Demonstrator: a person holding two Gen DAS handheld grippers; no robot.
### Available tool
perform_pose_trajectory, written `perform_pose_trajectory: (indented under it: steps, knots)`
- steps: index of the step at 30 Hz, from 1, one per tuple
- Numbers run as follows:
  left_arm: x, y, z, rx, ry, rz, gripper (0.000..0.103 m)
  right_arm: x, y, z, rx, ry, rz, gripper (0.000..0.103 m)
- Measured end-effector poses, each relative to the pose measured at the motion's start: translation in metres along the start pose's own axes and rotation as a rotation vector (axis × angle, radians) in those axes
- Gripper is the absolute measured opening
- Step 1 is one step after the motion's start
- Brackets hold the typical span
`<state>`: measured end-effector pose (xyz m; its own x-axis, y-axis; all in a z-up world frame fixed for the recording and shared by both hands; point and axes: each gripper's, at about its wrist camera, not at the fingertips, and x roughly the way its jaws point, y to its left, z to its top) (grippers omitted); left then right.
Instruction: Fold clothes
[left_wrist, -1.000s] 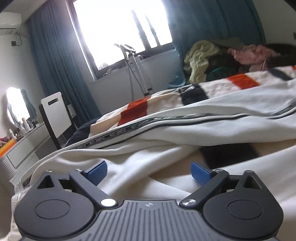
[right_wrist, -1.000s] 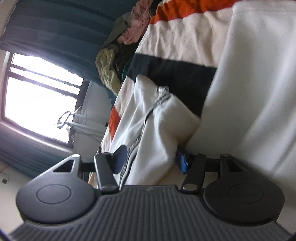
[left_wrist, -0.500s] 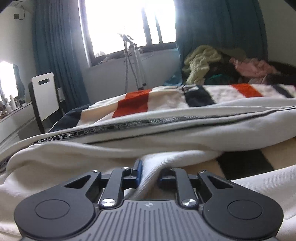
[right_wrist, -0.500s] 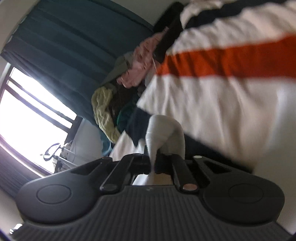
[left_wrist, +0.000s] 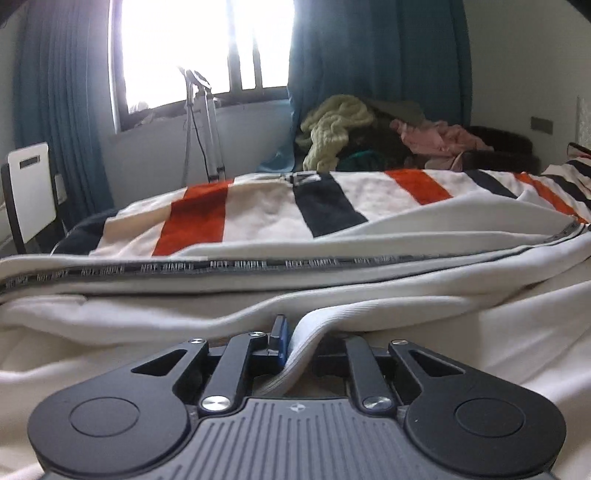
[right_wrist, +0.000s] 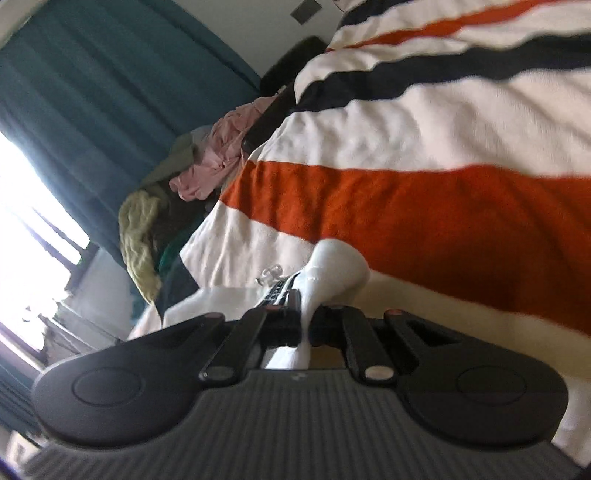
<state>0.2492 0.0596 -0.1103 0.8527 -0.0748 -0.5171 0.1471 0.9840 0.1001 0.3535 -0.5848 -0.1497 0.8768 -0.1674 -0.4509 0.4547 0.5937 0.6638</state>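
A white zip jacket (left_wrist: 258, 295) with a black lettered zipper tape lies spread across a striped blanket (left_wrist: 258, 218) on a bed. My left gripper (left_wrist: 295, 339) is shut on a ribbed edge of the jacket, low in the left wrist view. My right gripper (right_wrist: 304, 317) is shut on a bunched white corner of the same jacket (right_wrist: 332, 266), beside its zipper pull (right_wrist: 269, 275). The right wrist view is rolled sideways, with the striped blanket (right_wrist: 424, 206) filling the right half.
A heap of clothes (left_wrist: 369, 136), yellow-green, pink and dark, sits at the far edge of the bed under teal curtains. A bright window (left_wrist: 199, 55), a metal stand (left_wrist: 205, 122) and a white chair (left_wrist: 29, 184) are beyond the bed at left.
Both grippers went from open to shut on the white jacket. The left one has pulled its ribbed edge up; the right one has lifted its corner off the blanket and moved further along the bed.
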Motion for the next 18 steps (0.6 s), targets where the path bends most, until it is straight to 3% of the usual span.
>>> perform_pose_trajectory:
  steps: [4, 6, 7, 9, 10, 12, 18]
  knots:
    - [-0.008, -0.001, -0.002, -0.047, 0.015, 0.009, 0.022, -0.011, 0.012, -0.004, -0.140, 0.021, -0.043, 0.009]
    - [-0.015, -0.004, 0.000, -0.065, 0.015, 0.007, 0.037, -0.017, 0.016, -0.006, -0.177, 0.047, -0.059, 0.012]
    - [-0.019, -0.006, 0.001, -0.074, 0.016, 0.005, 0.044, -0.021, 0.018, -0.006, -0.202, 0.060, -0.068, 0.020]
    - [-0.029, -0.010, 0.004, -0.096, 0.014, 0.004, 0.063, -0.036, 0.024, -0.010, -0.250, 0.069, -0.078, 0.048]
    - [-0.035, -0.013, 0.005, -0.108, 0.011, 0.003, 0.066, -0.044, 0.027, -0.012, -0.270, 0.068, -0.075, 0.067]
    - [-0.052, -0.019, 0.005, -0.113, -0.008, -0.010, 0.077, -0.067, 0.035, -0.019, -0.306, 0.065, -0.055, 0.082]
    - [-0.104, -0.037, 0.005, -0.130, -0.066, -0.048, 0.093, -0.155, 0.083, -0.049, -0.542, 0.043, 0.054, 0.081]
